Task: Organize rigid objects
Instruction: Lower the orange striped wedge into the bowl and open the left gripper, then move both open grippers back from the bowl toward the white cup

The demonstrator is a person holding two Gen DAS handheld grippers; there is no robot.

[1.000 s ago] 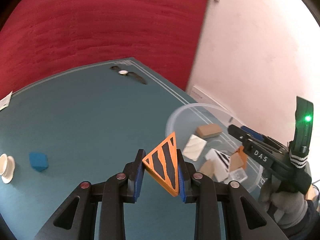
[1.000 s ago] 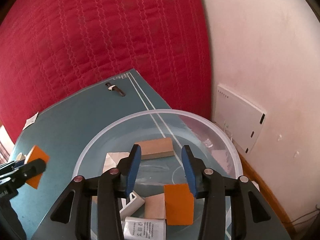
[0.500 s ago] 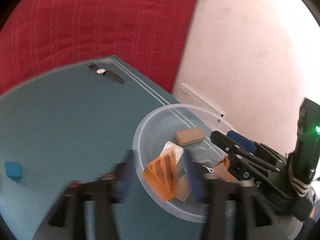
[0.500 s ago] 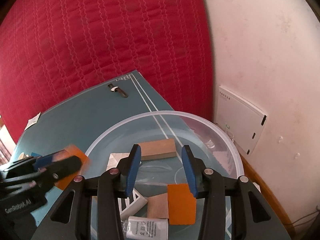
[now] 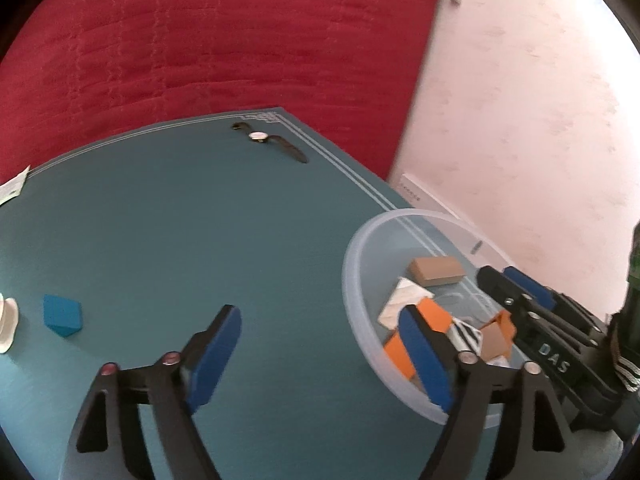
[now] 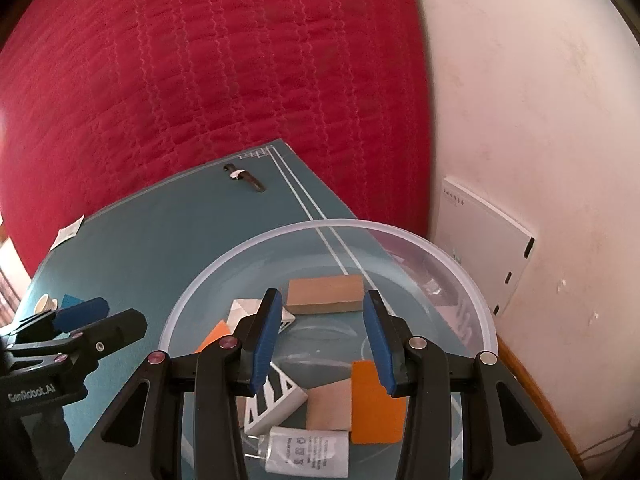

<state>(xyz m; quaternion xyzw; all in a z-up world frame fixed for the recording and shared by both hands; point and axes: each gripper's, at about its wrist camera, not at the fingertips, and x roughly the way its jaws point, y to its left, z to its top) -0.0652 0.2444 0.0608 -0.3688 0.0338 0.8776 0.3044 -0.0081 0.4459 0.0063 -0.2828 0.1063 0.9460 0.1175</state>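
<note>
A clear plastic bowl (image 5: 352, 280) (image 6: 280, 236) holds a wooden block (image 6: 326, 294), a flat orange piece (image 6: 376, 408), a white striped wedge (image 6: 276, 400), a white adapter (image 6: 306, 450) and the orange striped triangle (image 5: 434, 316). My left gripper (image 5: 318, 314) hangs at the bowl's left rim. Its jaws are opening with nothing between them, and its right finger covers part of the triangle. My right gripper (image 6: 322, 300) hovers over the bowl, open and holding nothing. A blue block (image 5: 62, 316) lies on the teal table at the left.
A wristwatch (image 5: 272, 142) lies near the table's far corner. A white round object (image 5: 8, 324) and a paper slip (image 5: 12, 188) sit at the left edge. Red quilted fabric backs the table. A white box (image 6: 488, 240) leans against the wall on the right.
The left gripper swung over the bowl, let go of the orange striped triangle, and its jaws spread wide. The triangle now lies in the bowl. The right gripper kept still.
</note>
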